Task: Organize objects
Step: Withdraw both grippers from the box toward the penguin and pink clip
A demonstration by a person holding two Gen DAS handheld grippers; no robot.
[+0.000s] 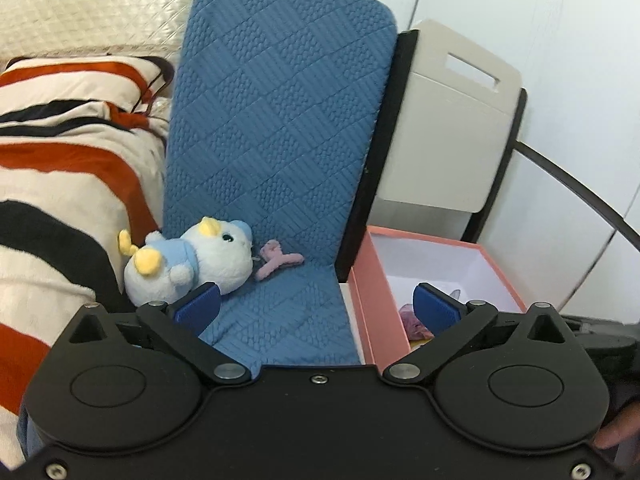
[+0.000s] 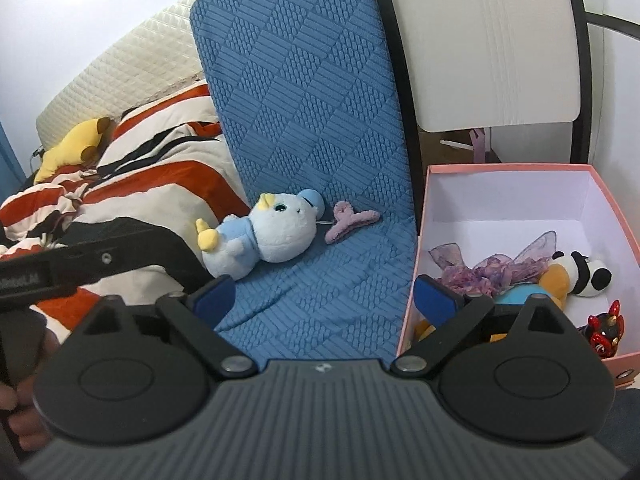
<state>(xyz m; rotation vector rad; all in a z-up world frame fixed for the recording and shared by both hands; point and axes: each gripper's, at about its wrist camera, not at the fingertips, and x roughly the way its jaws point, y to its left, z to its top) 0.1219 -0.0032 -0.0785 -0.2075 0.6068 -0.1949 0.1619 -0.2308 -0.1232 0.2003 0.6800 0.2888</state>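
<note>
A white and light blue plush bird [image 1: 188,260] [image 2: 264,236] lies on its side on the blue quilted chair cushion [image 1: 280,120] [image 2: 312,120]. A small pink fabric piece [image 1: 278,264] [image 2: 350,220] lies just right of it. An open pink box [image 1: 370,296] [image 2: 612,204] stands to the right and holds a purple winged toy [image 2: 496,270], a panda plush [image 2: 588,272], an orange and blue plush [image 2: 556,284] and a red figurine [image 2: 606,330]. My left gripper [image 1: 316,302] is open and empty above the seat. My right gripper [image 2: 324,296] is open and empty, near the box's left wall.
A striped orange, black and cream blanket [image 1: 60,160] [image 2: 140,184] lies left of the cushion, with a yellow plush [image 2: 76,148] on it. A cream quilted headboard [image 1: 88,4] stands behind. A grey folded chair [image 1: 452,120] and white wall are behind the box.
</note>
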